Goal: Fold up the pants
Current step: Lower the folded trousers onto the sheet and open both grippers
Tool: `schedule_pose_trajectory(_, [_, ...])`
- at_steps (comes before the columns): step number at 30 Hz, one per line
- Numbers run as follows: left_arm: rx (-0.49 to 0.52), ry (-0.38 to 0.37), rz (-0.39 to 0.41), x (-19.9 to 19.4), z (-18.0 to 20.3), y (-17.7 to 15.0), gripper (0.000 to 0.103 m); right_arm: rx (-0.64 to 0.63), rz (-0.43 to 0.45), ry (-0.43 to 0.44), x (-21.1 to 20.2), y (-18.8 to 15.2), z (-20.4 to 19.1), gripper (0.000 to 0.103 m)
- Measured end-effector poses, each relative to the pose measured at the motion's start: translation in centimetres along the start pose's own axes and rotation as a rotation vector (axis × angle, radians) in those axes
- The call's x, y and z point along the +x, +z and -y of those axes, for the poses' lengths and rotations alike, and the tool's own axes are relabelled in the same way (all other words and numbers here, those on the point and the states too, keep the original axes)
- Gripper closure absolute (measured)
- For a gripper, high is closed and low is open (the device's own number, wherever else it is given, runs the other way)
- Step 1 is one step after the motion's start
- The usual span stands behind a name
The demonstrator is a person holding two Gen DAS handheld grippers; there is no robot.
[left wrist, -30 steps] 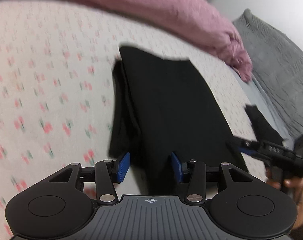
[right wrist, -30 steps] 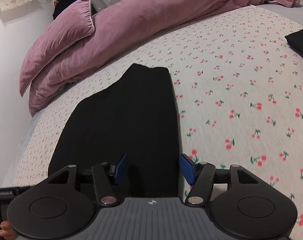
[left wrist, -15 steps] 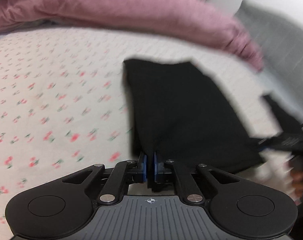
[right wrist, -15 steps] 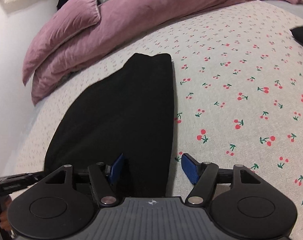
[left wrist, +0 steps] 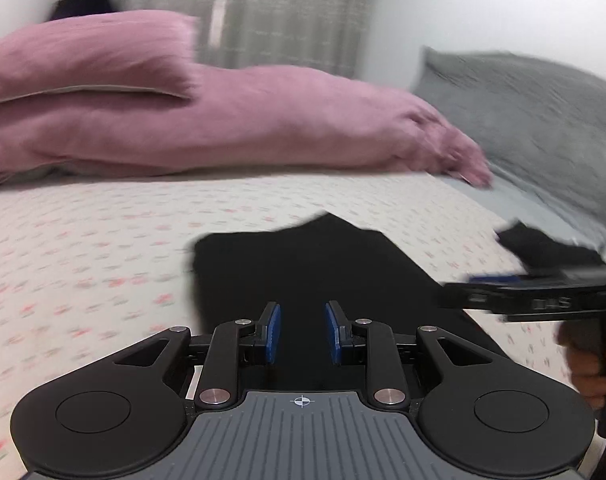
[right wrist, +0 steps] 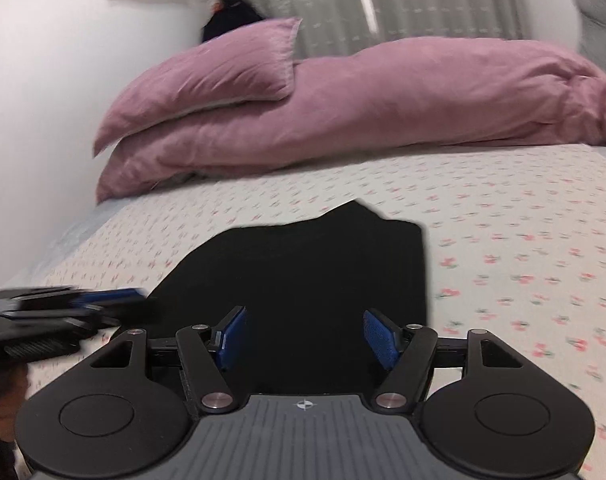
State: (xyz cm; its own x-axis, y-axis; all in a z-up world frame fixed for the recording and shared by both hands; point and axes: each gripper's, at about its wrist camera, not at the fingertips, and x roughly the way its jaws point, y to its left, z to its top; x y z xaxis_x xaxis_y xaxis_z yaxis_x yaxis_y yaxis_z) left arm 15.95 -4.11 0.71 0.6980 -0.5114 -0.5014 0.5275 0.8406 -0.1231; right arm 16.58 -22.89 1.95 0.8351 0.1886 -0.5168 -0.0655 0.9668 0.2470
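On the bed (left wrist: 103,248), across its cherry-print sheet, the black pants (left wrist: 303,272) are lying flat as a folded slab, their far edge pointing toward the pink pillows (right wrist: 231,80). The cloth looks soft, light and limp, likely sagging wherever unsupported, so pinching the near corners through every layer seems wisest. The left claw (left wrist: 300,332) is opening, pads apart above the fabric, clamping nothing. The right claw (right wrist: 306,338) is closing slightly yet gaping wide, likewise empty, over the pants' near edge.
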Motion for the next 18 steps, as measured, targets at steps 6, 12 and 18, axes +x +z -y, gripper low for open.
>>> schedule_pose_trajectory(6, [0.126, 0.063, -0.143, 3.0, 0.9, -1.8, 0.078, -0.128, -0.143, -0.082, 1.4, -1.9, -0.1, 0.047])
schedule_pose_trajectory(12, [0.174, 0.037, -0.199, -0.9, 0.6, -3.4, 0.068, -0.148, -0.167, -0.070, -2.6, -3.1, 0.7, 0.046])
schedule_pose_trajectory(18, [0.188, 0.106, -0.309, -3.0, 1.9, -4.4, 0.047, -0.066, -0.243, -0.085, -5.1, -3.5, -0.1, 0.034])
